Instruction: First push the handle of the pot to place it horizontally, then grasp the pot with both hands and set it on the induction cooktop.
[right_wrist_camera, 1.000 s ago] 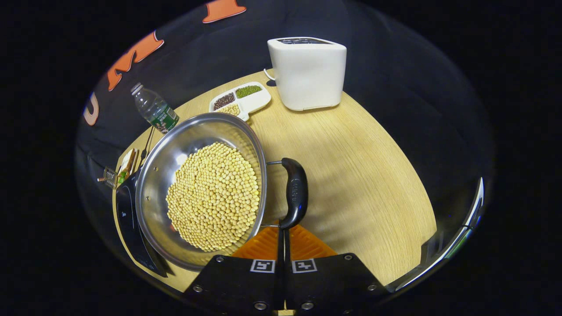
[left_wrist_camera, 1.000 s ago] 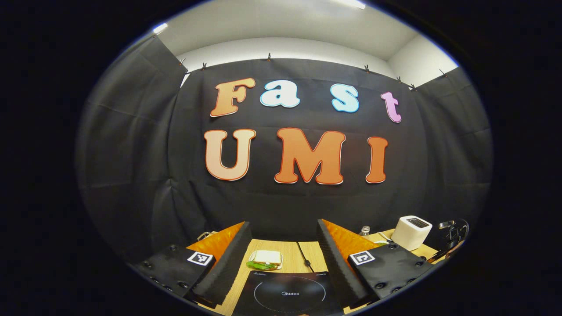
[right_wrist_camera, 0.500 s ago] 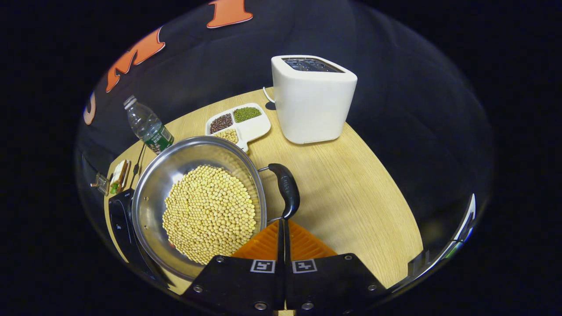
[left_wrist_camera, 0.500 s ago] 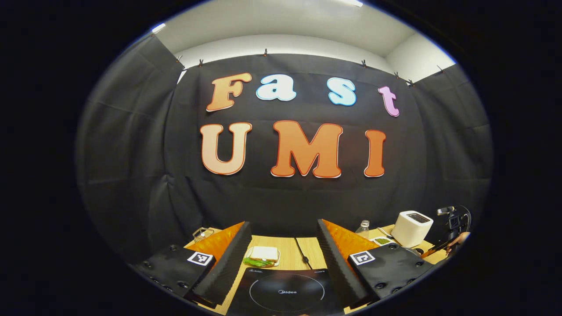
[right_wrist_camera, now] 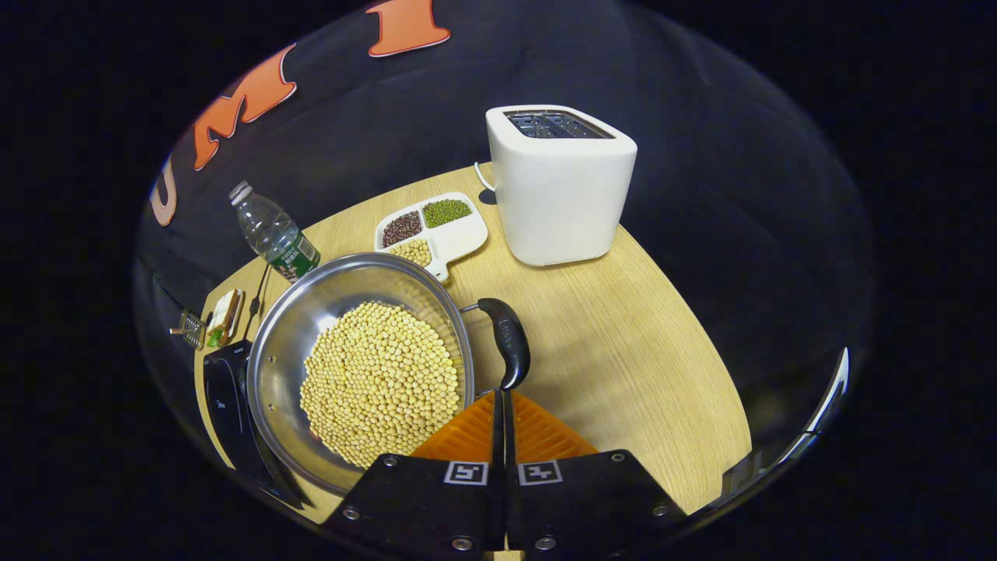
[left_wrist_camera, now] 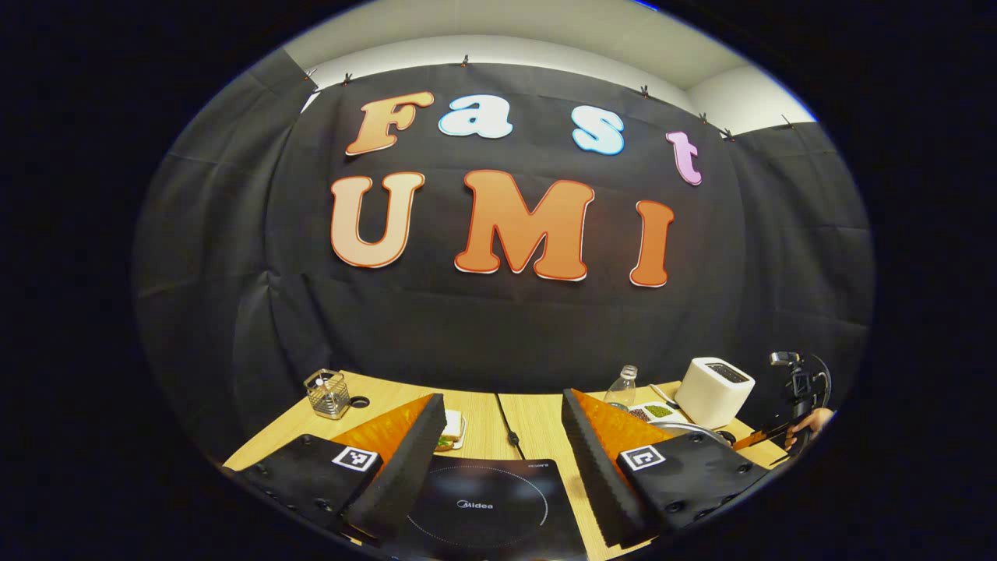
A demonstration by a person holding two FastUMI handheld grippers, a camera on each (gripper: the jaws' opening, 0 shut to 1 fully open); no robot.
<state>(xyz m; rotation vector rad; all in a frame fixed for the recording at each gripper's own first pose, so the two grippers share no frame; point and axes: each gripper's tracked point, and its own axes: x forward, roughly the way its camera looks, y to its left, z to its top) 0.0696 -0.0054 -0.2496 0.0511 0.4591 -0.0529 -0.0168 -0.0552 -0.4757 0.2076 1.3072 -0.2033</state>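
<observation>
Across the light wooden tabletop (right_wrist_camera: 623, 335), bare room lies right of the pot, up to the curved edge. Farther back stands a white box-shaped toaster (right_wrist_camera: 561, 183). The round steel pot (right_wrist_camera: 362, 366), holding yellow soybeans (right_wrist_camera: 382, 382), rests on the wood beside the black flat induction cooktop (right_wrist_camera: 226, 397), not on it. Its black curved handle (right_wrist_camera: 510, 343) lies beside the rim. The right gripper (right_wrist_camera: 502, 397) points down, fingers pressed together, tips touching the handle's near end. The left gripper (left_wrist_camera: 498, 436) is held level above the cooktop, fingers spread wide, holding nothing.
</observation>
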